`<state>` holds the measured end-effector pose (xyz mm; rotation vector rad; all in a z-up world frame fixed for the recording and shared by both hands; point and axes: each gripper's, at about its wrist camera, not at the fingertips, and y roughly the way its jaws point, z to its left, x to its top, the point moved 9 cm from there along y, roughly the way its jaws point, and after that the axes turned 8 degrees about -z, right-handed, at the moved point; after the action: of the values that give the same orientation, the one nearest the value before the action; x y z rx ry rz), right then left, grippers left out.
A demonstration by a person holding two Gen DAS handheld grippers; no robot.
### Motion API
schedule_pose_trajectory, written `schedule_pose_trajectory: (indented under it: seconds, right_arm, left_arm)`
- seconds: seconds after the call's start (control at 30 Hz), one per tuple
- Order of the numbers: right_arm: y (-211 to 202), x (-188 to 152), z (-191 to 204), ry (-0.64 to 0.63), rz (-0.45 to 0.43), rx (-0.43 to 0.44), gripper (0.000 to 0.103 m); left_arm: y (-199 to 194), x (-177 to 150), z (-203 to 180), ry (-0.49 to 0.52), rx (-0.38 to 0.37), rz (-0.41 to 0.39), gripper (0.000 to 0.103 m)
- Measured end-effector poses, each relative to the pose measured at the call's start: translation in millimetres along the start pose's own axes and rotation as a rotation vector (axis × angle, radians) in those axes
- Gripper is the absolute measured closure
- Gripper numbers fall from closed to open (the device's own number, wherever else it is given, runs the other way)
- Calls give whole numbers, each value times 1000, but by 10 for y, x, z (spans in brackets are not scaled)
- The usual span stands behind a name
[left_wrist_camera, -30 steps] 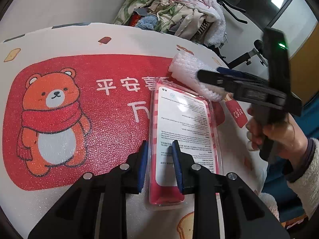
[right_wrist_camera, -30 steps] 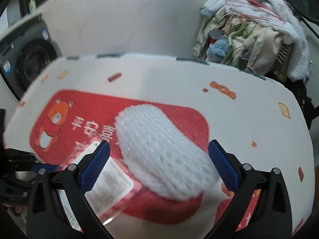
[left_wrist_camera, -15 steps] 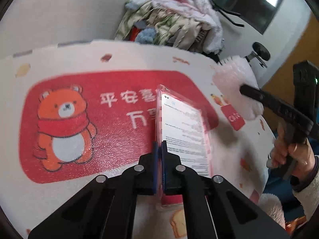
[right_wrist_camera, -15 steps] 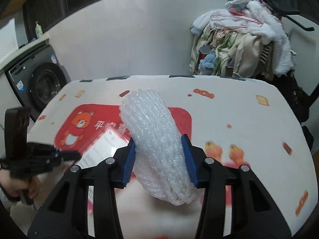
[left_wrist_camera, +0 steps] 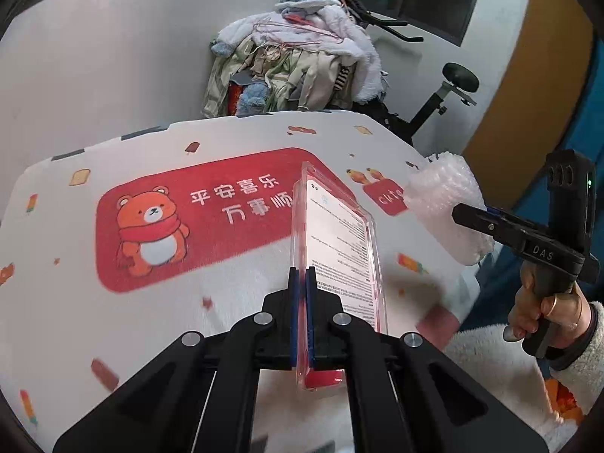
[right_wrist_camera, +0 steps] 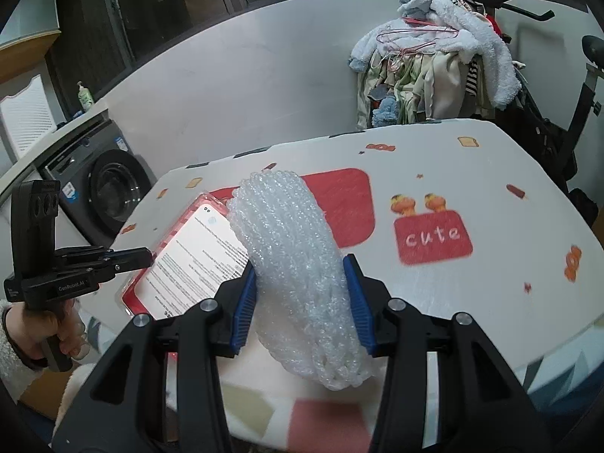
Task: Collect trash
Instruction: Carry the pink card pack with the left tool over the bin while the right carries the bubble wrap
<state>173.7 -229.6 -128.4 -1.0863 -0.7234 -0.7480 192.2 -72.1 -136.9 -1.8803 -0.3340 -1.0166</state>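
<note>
My left gripper is shut on the edge of a flat clear plastic package with a red backing and a white printed label, held tilted above the table; the package also shows in the right wrist view. My right gripper is shut on a white bubble-wrap foam sleeve, lifted off the table. That sleeve and the right gripper show at the right in the left wrist view. The left gripper shows at the left in the right wrist view.
The table wears a white cloth with a red bear panel and a red "cute" patch. A heap of clothes on an exercise bike stands behind. A washing machine stands far left.
My left gripper closed on the package and raised it off the cloth. My right gripper closed on the foam sleeve and lifted it. Both have pulled back from the table.
</note>
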Motion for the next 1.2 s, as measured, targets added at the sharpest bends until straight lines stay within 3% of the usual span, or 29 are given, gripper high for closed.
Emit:
schedule_pose_trajectory:
  seconds: [0.37, 0.6, 0.9, 1.2]
  right_arm:
    - [-553, -317, 372, 6, -11, 35, 57]
    - [-726, -514, 508, 6, -9, 40, 57]
    - [-751, -750, 536, 8, 27, 44, 57]
    - [-684, -959, 452, 33, 63, 43, 57]
  left_arm:
    - [-610, -439, -270, 6, -5, -28, 99]
    - [-869, -809, -455, 72, -20, -14, 99]
    - [-934, -1335, -674, 142, -93, 29, 99]
    - [-765, -1751, -710, 221, -82, 109, 99]
